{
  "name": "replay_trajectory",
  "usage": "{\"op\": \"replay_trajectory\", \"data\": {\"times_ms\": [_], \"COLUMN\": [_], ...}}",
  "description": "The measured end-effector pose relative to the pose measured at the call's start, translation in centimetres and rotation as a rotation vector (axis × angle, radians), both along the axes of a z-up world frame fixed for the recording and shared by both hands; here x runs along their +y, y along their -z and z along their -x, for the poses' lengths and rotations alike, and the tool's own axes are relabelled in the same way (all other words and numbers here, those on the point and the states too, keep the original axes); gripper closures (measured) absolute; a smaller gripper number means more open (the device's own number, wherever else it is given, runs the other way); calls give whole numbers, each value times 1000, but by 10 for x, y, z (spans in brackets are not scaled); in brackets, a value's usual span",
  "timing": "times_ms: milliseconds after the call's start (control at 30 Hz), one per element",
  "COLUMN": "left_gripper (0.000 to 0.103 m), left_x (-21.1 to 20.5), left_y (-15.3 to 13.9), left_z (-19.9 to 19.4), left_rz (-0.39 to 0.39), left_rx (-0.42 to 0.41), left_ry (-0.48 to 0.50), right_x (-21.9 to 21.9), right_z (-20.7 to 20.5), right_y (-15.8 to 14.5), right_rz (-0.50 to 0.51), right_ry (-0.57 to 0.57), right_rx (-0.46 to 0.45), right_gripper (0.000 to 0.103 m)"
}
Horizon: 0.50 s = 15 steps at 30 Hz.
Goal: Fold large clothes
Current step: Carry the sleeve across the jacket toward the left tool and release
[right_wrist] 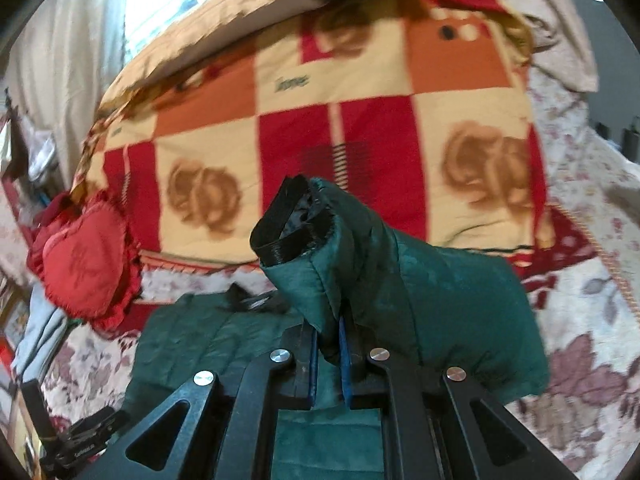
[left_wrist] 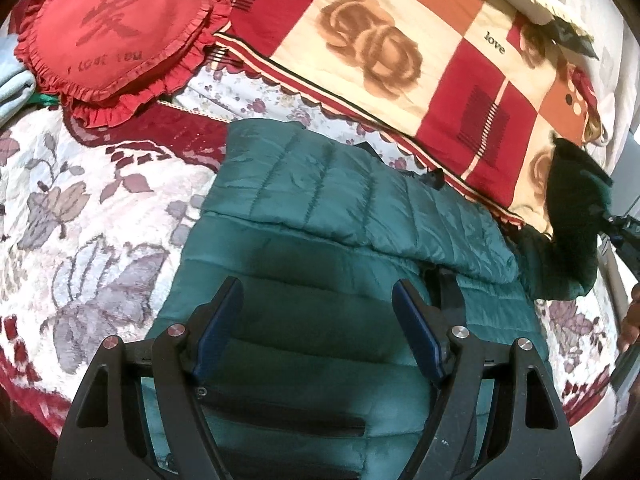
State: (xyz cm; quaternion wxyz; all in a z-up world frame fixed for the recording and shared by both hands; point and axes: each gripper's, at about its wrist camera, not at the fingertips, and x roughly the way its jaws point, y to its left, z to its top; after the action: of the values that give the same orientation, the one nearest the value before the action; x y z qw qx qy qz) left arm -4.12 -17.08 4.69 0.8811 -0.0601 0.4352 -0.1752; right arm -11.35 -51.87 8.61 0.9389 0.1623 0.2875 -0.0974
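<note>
Bed (left_wrist: 92,200): jacket (left_wrist: 320,248) flat below left gripper (left_wrist: 318,320), one sleeve (left_wrist: 360,200) already folded across body. Left jaws spread, empty. Right gripper (right_wrist: 328,344) pinches second sleeve (right_wrist: 400,280), raised, cuff (right_wrist: 284,220) ahead. Remaining: lay sleeve across, fold body.

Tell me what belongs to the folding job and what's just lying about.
Job: green padded jacket; its sleeve, clamped in the right gripper; left gripper, open.
Lying about: heart cushion; checked blanket; floral bedspread.
</note>
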Motion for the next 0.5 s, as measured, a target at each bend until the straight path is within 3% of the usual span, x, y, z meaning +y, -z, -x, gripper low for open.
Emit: {"op": "replay_trajectory", "data": {"times_ms": [500], "left_gripper": [25], "left_x": [16], "left_y": [2], "left_z": [-11], "left_rz": [5], "left_rx": [20], "left_ry": [-27], "right_x": [106], "right_z": [-74], "right_y": [44], "right_rz": [-90], "right_ry": [-217], "right_rx": [125], "right_gripper": [95]}}
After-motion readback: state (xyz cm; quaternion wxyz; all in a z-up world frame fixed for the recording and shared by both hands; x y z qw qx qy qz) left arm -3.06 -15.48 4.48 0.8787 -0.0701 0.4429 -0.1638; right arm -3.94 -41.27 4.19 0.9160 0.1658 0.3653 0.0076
